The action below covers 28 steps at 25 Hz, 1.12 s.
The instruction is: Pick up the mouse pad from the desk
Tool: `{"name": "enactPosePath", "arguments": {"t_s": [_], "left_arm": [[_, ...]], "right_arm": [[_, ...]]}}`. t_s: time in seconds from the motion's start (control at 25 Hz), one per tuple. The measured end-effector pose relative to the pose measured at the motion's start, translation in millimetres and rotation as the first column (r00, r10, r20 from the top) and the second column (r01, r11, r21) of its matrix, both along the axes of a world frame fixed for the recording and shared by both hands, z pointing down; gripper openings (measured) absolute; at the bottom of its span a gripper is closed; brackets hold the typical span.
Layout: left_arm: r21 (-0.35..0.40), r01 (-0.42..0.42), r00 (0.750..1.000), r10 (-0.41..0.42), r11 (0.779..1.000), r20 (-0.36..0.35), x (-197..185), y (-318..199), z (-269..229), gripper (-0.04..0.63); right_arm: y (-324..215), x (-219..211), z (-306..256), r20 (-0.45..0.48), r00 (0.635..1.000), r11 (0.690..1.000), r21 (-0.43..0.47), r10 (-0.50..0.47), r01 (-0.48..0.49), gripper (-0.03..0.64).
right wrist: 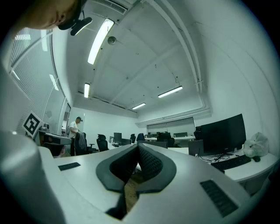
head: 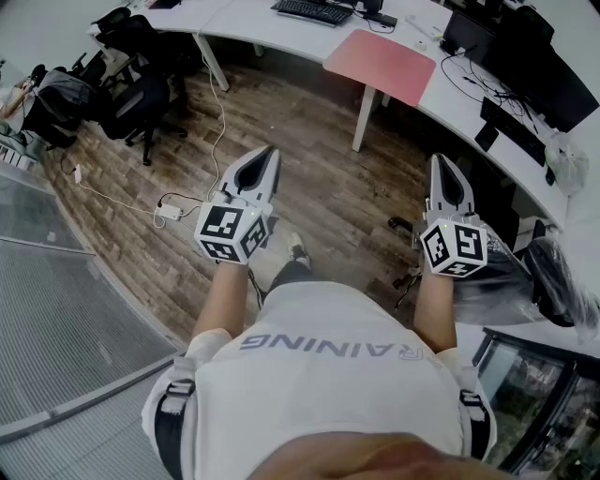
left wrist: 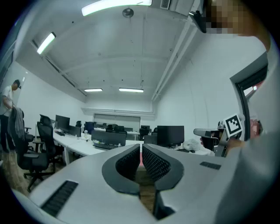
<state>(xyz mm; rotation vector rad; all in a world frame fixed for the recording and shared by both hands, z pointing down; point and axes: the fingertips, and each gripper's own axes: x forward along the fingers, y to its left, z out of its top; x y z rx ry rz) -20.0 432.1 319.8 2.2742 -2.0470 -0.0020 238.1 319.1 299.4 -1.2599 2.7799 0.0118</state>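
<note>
You hold the left gripper (head: 265, 155) and right gripper (head: 439, 161) level, jaws together, nothing between them. The pink mouse pad (head: 380, 66) lies on the white counter (head: 253, 21), well apart from both.

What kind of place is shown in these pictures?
Most likely an open-plan office. Long white desks carry a keyboard and monitors, black swivel chairs stand beside them, and strip lights run across the ceiling.

The mouse pad (head: 380, 66) lies on the desk (head: 246, 21), seemingly overhanging its near edge, right of the keyboard (head: 313, 10).
</note>
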Motion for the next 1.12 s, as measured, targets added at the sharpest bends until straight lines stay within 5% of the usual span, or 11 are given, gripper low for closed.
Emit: {"name": "enactPosePath", "arguments": {"t_s": [0.44, 0.68, 1.12], "left_arm": [[-0.003, -0.016, 1.000, 0.016, 1.000, -0.014, 4, 5, -2, 0.043], [0.001, 0.004, 1.000, -0.004, 1.000, 0.004, -1, 12, -2, 0.043], [0.029, 0.057, 0.998, -0.056, 0.998, -0.029, -28, 7, -4, 0.043]], "right_arm": [[7, 4, 4, -0.002, 1.000, 1.000, -0.012, 0.004, -0.004, 0.023], [8, 10, -7, 0.105, 0.994, 0.999, 0.002, 0.033, -0.033, 0.023], [-7, -6, -4, 0.117, 0.993, 0.999, -0.026, 0.021, -0.018, 0.023]]}}
